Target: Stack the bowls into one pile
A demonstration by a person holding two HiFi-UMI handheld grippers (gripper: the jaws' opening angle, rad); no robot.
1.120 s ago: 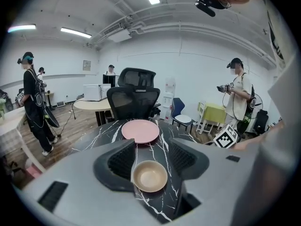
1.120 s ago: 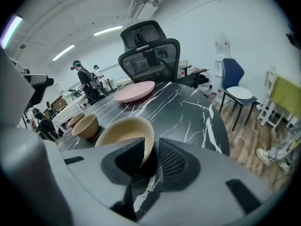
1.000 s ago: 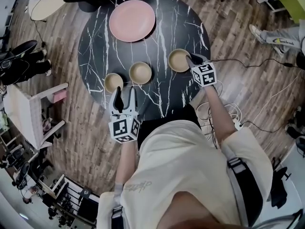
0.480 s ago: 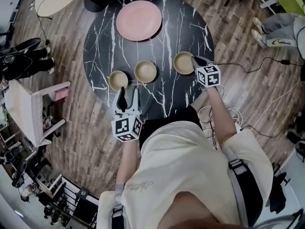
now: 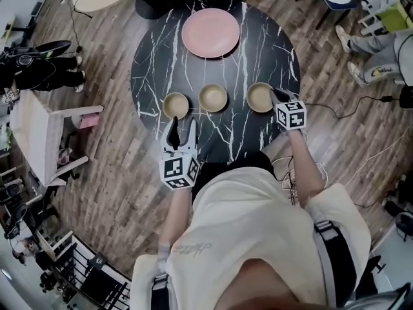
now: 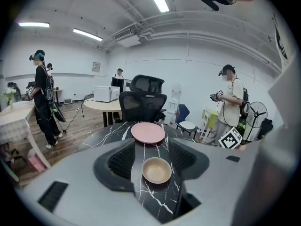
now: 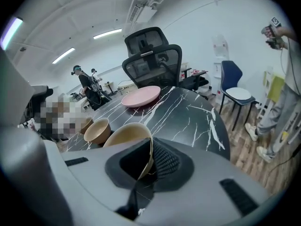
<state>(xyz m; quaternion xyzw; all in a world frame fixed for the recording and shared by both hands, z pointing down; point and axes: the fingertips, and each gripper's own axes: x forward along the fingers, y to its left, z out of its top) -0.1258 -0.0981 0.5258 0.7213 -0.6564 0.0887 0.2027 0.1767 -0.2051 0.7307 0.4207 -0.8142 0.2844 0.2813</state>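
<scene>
Right gripper view: right gripper (image 7: 147, 160), just closed, pinches a bowl (image 7: 123, 136) at the rim; left gripper (image 6: 152, 150) spread.

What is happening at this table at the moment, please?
A person works at a round black table with a hand-held gripper in each hand. The right hand-held gripper has just been closing its jaws and now clamps the rim of the right bowl. The left hand-held gripper is open, pointing at the left bowl without gripping it. The middle bowl sits between those two, a pink plate farther back. No bowls are stacked yet.
</scene>
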